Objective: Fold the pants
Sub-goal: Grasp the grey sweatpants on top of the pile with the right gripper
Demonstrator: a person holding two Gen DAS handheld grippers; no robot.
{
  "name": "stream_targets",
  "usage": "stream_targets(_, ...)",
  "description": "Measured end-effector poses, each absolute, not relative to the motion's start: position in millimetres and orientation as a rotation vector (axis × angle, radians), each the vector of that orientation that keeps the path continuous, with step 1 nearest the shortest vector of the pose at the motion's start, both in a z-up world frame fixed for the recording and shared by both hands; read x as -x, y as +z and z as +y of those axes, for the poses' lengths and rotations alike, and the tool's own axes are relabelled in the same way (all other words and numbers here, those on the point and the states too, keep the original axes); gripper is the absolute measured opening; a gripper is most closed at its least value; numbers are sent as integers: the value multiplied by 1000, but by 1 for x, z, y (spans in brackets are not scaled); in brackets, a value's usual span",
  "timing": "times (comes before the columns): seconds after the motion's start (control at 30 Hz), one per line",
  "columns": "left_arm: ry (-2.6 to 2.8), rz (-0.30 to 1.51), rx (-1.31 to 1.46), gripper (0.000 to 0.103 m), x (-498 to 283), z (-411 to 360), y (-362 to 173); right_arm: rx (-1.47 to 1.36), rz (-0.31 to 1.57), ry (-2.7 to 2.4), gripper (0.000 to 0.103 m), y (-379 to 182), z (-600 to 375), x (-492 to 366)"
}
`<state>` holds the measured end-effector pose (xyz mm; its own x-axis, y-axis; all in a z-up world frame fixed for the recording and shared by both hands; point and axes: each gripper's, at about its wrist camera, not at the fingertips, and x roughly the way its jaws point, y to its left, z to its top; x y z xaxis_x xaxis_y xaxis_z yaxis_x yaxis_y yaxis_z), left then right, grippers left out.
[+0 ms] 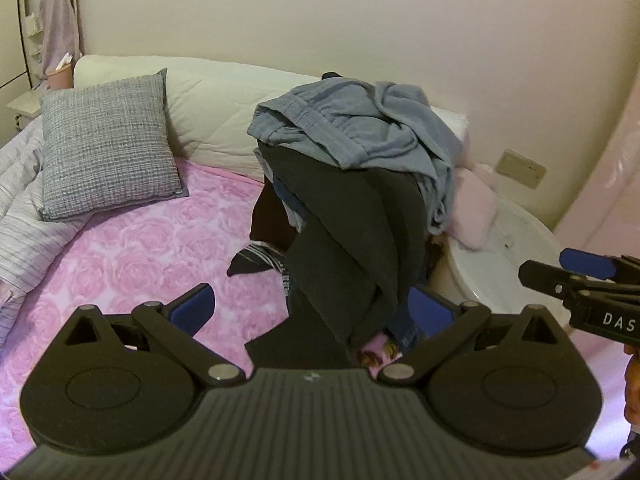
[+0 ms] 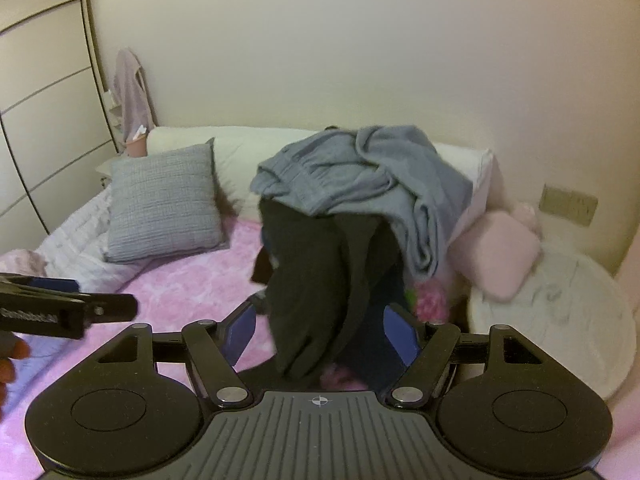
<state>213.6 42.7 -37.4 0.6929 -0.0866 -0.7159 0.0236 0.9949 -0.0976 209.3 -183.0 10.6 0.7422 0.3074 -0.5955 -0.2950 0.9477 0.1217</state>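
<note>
Pants, dark ones, hang down the front of a clothes pile at frame centre, under a blue-grey garment.

Both claws stand wide and hold nothing: the left gripper frames the dark cloth's lower end, and the right gripper does likewise in its own view. To do this well, I would pinch only the dark cloth near its hanging edge, draw it clear of the pile, and spread it on the pink bedspread at lower left.
</note>
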Motion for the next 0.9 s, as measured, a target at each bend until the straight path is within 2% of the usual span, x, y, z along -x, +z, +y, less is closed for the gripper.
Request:
stream_targets(0.5, 13, 821, 121, 102, -386, 7, -58, 38, 671, 339, 69, -21, -226, -395)
stream_targets(0.9, 69, 887, 129, 102, -498, -4, -96, 116, 692, 362, 69, -67, -220, -529)
